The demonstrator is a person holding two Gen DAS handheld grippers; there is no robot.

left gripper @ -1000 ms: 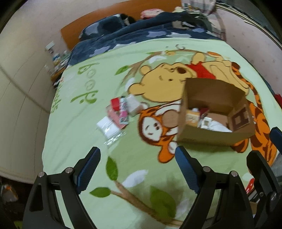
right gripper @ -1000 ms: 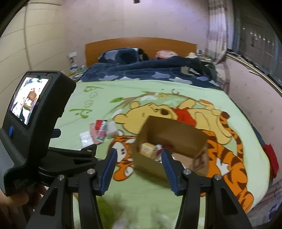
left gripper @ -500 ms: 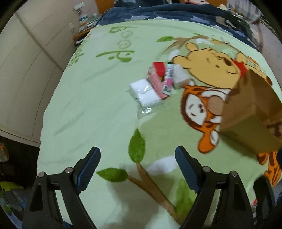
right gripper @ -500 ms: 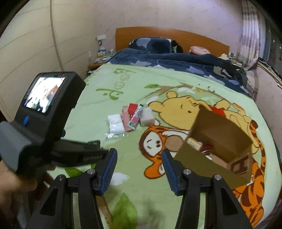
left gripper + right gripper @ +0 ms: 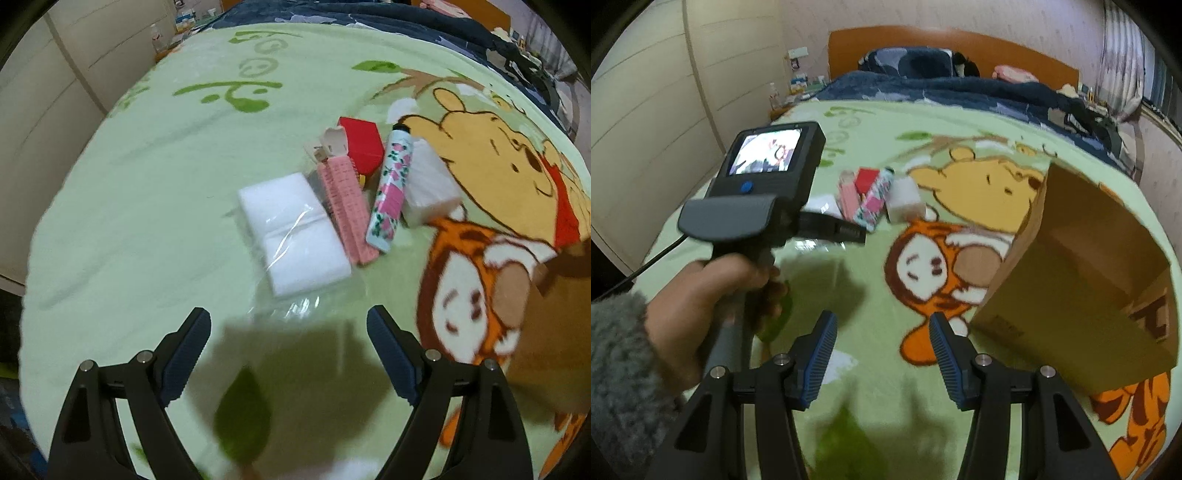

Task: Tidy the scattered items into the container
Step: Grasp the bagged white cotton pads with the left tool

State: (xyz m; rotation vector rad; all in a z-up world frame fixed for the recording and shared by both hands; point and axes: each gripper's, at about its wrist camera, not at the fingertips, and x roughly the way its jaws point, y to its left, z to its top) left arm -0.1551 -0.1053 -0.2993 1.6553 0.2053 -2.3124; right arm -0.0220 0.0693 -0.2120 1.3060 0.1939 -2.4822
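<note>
A bed [image 5: 1015,107] with an orange wooden headboard [image 5: 923,40] carries a pale green cartoon blanket [image 5: 147,184]. On it, 5 small packets cluster [image 5: 347,192] left of an open cardboard box [image 5: 1082,280]. Cream wardrobe panels [image 5: 665,92] line the left wall. The left hand-held gripper [image 5: 288,354] gapes wide and empty; the right hand-held gripper [image 5: 882,354], half open, holds nothing.

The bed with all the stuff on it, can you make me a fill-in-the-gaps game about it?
1. The flowery tube lies between the pink comb and the ____ block.
2. The left gripper holds ____.
3. The cardboard box stands on the ____ blanket.
4. The small box is ____.

Missing words: white; nothing; green; red
</note>
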